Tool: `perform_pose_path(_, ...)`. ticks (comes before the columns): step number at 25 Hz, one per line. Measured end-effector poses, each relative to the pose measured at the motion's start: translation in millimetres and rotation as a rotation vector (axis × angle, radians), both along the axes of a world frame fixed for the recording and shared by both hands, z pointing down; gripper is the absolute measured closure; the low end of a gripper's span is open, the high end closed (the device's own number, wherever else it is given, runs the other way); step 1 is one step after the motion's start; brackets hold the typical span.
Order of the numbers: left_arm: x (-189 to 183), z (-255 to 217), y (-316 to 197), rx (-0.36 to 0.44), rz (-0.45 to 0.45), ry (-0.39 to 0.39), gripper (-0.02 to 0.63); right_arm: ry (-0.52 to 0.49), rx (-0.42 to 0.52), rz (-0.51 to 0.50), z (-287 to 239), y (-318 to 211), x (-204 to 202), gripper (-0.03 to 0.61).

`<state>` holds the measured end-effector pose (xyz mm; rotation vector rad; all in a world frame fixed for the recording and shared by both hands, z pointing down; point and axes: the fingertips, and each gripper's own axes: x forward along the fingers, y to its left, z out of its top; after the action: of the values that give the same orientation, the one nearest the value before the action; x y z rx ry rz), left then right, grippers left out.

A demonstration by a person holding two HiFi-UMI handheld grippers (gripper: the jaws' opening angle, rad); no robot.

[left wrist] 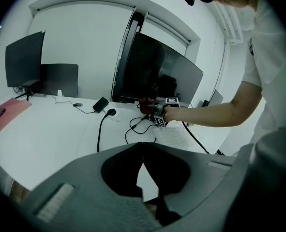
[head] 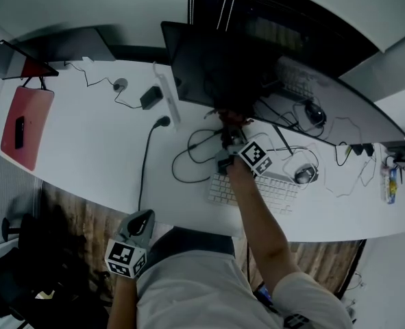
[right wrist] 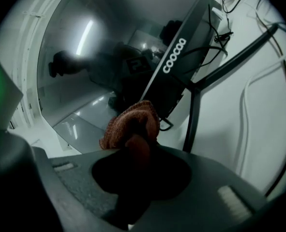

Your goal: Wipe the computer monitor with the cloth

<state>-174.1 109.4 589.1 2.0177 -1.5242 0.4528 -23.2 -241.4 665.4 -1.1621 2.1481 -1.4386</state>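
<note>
White curved desk (head: 86,149) runs across a pale-walled room, and the wide dark flat-screen computer monitor (head: 257,74) stands along its far edge; a white flat keyboard (head: 257,190) lies in front of the screen, with a dark rounded mouse (head: 303,175) just beside its right end. Loose black cables (head: 147,156) trail over the desktop to the left of the keyboard; a small black power adapter (head: 151,96) sits further back, and a flat red rectangular pad (head: 25,125) lies at the desk's far left end.

Right gripper (head: 231,139) reaches over the keyboard to the bottom middle of the monitor; its own view shows the fingers (right wrist: 135,149) closed tight on a rust-red knitted cloth (right wrist: 133,124), which bunches out beyond the tips. The cloth sits against the lower part of the dark glass (right wrist: 84,81), right at the bottom bezel with its white lettering, above the black angled stand leg (right wrist: 196,110); whether the fabric truly presses on the screen I cannot tell.

Left gripper (head: 139,228) hangs low at the near edge of the desk, close to the person's body and well apart from the monitor; in its own view the two dark fingers (left wrist: 133,168) meet at their tips with nothing held between them, pointing across the desk toward the monitor (left wrist: 162,71) and the cloth (left wrist: 145,105).
</note>
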Motion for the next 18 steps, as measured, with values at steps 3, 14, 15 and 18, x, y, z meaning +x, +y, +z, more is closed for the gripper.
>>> perform_pose_path(3,8.8,0.3,-2.2,0.0,0.013,-0.001,0.603,0.028,0.012,0.005,0.2,-2.4,17.8,0.502)
perform_pose_path(14,43.9,-2.1,-13.0,0.006,0.058,-0.007,0.604,0.087,0.039,0.053,1.8,-9.2,86.2,0.502)
perform_pose_path(15,46.9,-2.3,-13.7,0.007,0.061,-0.007,0.604,0.091,0.041,0.054,1.7,-9.5,90.5,0.502)
perform_pose_path(18,55.4,-2.2,-15.3,0.006,0.07,-0.007,0.603,0.107,0.048,0.052,1.0,-10.6,101.4,0.502)
